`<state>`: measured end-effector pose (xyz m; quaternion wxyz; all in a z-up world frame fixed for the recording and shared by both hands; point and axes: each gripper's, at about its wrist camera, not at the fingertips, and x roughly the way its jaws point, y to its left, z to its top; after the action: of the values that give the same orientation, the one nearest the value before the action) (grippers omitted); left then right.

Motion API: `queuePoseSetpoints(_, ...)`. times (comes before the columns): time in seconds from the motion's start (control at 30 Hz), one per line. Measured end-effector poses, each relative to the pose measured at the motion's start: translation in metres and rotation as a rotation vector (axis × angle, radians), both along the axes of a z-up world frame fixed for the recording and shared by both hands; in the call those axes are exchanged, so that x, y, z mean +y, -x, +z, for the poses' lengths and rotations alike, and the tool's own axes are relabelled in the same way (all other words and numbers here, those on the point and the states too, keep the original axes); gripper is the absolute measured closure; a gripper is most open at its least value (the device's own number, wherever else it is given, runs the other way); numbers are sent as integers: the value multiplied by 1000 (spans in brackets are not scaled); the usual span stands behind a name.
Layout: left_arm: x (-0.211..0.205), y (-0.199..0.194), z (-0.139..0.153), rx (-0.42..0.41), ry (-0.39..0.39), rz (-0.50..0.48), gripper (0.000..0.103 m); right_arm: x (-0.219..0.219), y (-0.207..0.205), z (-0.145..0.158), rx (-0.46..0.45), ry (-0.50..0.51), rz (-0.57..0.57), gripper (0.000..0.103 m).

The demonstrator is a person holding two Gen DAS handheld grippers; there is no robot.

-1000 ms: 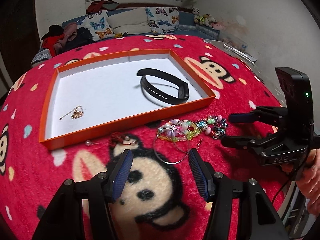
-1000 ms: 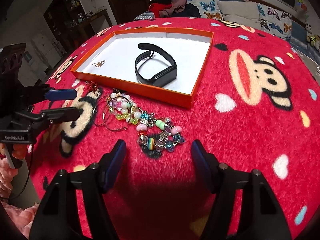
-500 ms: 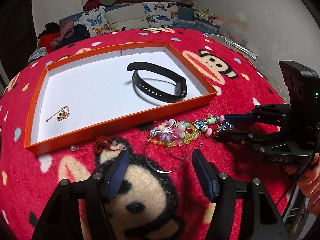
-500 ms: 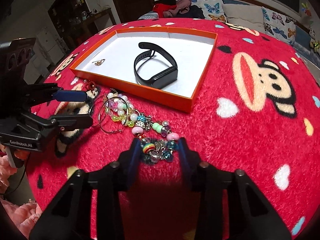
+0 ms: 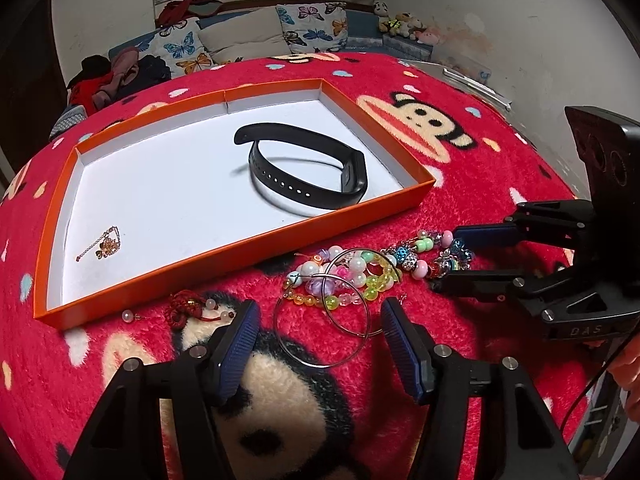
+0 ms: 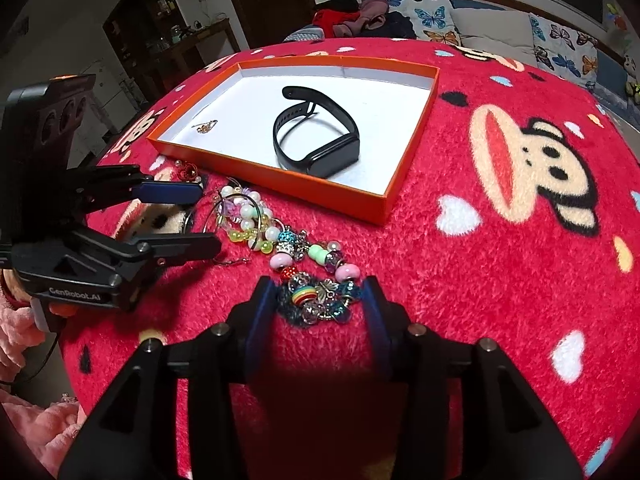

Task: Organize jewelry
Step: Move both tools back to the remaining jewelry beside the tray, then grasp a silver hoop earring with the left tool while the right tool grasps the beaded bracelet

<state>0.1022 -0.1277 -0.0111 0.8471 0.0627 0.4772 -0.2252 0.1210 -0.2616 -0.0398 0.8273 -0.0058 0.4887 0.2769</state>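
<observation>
One orange tray (image 5: pixel 240 254). Inside it: one black wristband (image 5: pixel 308 172), one small gold chain charm (image 5: pixel 105 245). On the red blanket (image 5: pixel 460 208) near the tray: two big silver hoop earrings (image 5: pixel 324 322), one pastel bead bracelet (image 5: pixel 348 276), one dark charm bead bracelet (image 6: pixel 316 276), one red knot charm (image 5: pixel 185 309), one loose pearl stud (image 5: pixel 127 314). Two tongs: left (image 5: pixel 318 334), right (image 6: pixel 318 300).

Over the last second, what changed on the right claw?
The right claw moved forward and narrowed around the charm bracelet, fingers now flanking its near end; a firm grip isn't certain. The left claw stays open over the hoop earrings. Black band and orange tray unchanged.
</observation>
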Motion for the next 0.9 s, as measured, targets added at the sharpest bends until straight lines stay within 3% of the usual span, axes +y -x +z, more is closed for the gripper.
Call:
queuePoseSetpoints(0.2,-3,2,-2,-21,-17,-19,50,0,0,0,-8,1,3,57)
queuePoseSetpoints(0.4,-2,3,-1,-27,-3,-22,51,3,0,0,-21,20,11,57)
queuePoseSetpoints(0.53,0,7,2,-29,12,-21,51,5,2,1,-38,48,10,69)
queuePoseSetpoints(0.7,4,11,10,-43,27,-24,51,1,4,3,-35,37,2,76)
queuePoseSetpoints(0.73,4,13,12,-46,29,-24,51,0,6,4,-35,29,3,82)
queuePoseSetpoints(0.9,7,15,19,-56,40,-22,51,-1,10,6,-40,32,2,84)
